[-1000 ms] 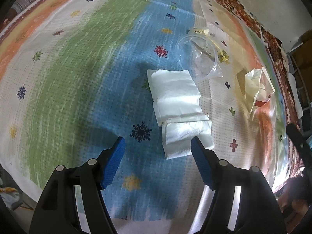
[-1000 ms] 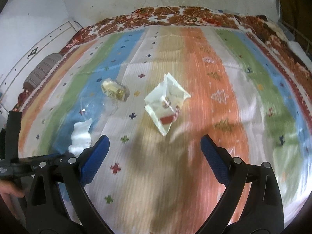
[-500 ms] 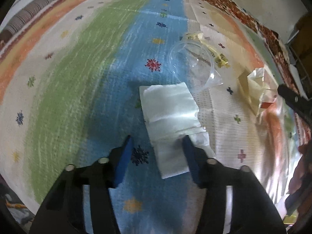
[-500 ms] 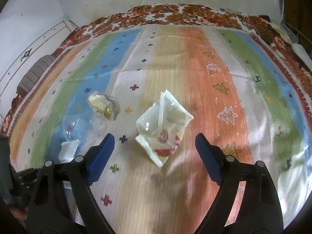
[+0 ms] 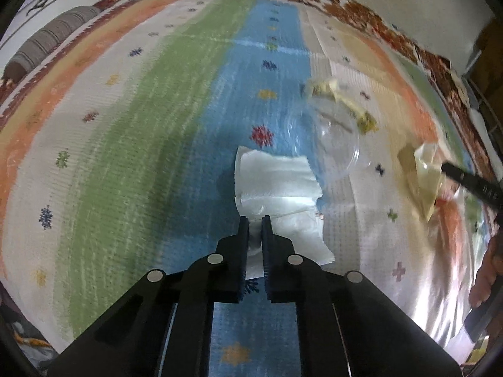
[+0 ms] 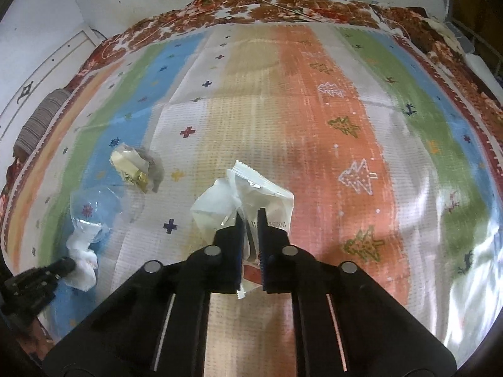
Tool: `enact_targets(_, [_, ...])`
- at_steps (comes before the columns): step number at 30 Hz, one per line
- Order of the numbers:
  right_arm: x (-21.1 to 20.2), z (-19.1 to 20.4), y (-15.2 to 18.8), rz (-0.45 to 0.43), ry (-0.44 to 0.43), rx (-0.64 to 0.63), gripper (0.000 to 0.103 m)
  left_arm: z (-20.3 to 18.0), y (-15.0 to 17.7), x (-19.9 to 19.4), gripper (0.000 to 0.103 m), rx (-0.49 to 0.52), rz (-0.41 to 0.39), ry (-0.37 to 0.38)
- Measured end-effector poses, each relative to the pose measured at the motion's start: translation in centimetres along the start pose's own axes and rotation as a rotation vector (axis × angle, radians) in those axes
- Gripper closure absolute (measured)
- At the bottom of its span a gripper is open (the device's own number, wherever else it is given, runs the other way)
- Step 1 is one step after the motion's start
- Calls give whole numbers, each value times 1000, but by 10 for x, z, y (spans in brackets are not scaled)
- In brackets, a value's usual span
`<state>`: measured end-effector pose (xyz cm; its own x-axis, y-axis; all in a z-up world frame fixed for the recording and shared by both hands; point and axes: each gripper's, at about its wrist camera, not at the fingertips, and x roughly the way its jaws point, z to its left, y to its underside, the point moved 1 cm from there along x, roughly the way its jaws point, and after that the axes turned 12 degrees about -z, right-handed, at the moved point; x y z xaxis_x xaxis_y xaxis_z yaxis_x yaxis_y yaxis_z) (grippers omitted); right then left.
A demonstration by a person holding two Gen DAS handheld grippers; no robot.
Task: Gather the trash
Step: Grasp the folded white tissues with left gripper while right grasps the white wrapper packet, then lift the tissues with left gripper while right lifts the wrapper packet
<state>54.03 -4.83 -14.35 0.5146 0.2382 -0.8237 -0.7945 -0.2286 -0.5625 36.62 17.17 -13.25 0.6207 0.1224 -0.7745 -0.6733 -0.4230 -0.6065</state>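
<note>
Faint dark printed characters on the white snack wrapper (image 6: 251,198), at 1 o'clock of the right gripper (image 6: 250,216), too blurred to read

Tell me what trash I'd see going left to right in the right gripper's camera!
White napkin → clear plastic cup → yellow candy wrapper → white snack packet.

We see a striped cloth (image 6: 314,132) with bands of blue, green, orange, beige and white, with small crosses, stars and trees on it; its border is dark red with flowers. The tissue (image 5: 279,185) is white, the wrapper (image 6: 251,194) white with red, the small wrapper (image 6: 129,166) yellow. The cup (image 5: 330,138) is transparent.
</note>
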Motion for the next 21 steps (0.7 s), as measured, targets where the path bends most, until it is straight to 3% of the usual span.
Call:
enact_targets(9, [-42, 14, 7, -2, -5, -92, 103, -8, -16, -42, 98, -20, -81, 58])
enact_targets(16, [-83, 21, 16, -24, -34, -95, 103, -19, -5, -74, 98, 20, -77, 107])
enact_targets(21, [-111, 31, 26, -40, -65, -112, 103, -26, -9, -104, 98, -4, -105, 165])
